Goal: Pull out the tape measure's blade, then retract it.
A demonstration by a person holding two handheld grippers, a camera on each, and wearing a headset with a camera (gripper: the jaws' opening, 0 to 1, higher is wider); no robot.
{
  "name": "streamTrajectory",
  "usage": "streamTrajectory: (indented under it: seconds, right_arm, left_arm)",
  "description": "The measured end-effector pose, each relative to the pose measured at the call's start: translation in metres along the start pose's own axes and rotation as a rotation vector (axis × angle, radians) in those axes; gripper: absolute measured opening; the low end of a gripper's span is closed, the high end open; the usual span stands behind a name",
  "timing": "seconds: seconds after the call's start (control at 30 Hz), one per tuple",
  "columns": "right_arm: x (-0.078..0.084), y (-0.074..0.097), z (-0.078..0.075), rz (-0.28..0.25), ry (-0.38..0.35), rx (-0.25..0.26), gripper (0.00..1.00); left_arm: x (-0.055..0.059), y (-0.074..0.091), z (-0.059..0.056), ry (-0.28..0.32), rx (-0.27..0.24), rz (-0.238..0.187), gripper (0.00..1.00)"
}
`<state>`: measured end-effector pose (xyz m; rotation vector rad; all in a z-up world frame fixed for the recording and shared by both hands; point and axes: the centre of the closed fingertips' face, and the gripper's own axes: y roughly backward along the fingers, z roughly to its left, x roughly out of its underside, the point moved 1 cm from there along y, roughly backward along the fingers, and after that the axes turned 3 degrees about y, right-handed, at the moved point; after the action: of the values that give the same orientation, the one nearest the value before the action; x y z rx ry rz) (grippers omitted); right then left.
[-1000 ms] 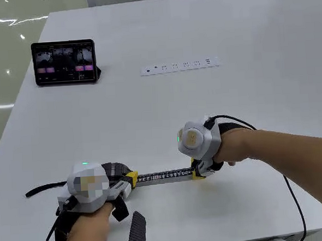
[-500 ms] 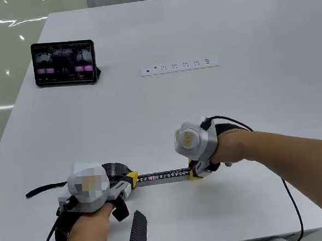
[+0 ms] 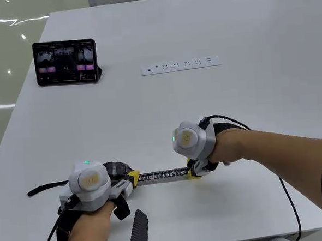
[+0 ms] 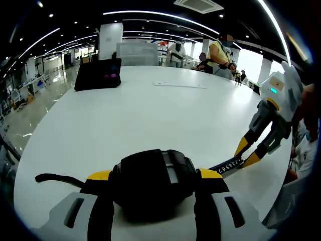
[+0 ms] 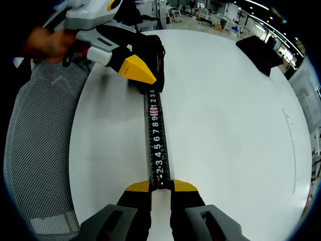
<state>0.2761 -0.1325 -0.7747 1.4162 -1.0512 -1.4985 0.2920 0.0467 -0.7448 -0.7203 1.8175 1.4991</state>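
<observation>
Dark ribbed strip at near edge of white surface, cannot tell what it is. Just past it, left tool, held in a hand, is clamped on the black tape measure: yellow-tipped jaws on either side of the body, both touching it. Tape measure sits on the surface near the front left corner. Its black wrist strap trails left, lying flat.

Blade is out of the case and runs along the surface to the right tool, low and about straight, numbers face up. Right tool is closed on the blade's end, yellow tips pinched together over it. Right hand grips this tool, and a black cable runs from it back off the near edge. The two tools are apart, with the bare blade between them.

Grey mesh chair beside the near edge in the right gripper view.

Farther back, mid-surface: white power strip, flat, well apart from the tools. Far left: tablet propped upright, screen lit. Beyond the surface, people stand in the background of the left gripper view.
</observation>
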Motion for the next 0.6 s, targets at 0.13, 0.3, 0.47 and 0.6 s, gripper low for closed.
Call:
streamTrajectory:
  seconds: [0.13,0.3,0.47,0.6]
  right_arm:
    - [-0.0015,-0.0006,0.0002,-0.004,-0.007,-0.002,0.10]
    - [-0.0033,-0.0010,-0.0002,-0.006,-0.007,-0.003,0.09]
    - [-0.0058,-0.0016,0.0001,-0.010,-0.007,-0.004,0.09]
    - [-0.0081,-0.0024,-0.0005,-0.015,-0.024,-0.001,0.09]
  left_arm:
    - [0.0000,-0.0001,0.0000,0.001,0.000,0.000,0.61]
    - [-0.0002,-0.0005,-0.0001,0.000,0.001,0.001,0.61]
    - [-0.0004,-0.0004,-0.0003,0.000,0.001,0.001,0.61]
    - [-0.0006,-0.0003,-0.0003,0.000,0.002,0.001,0.61]
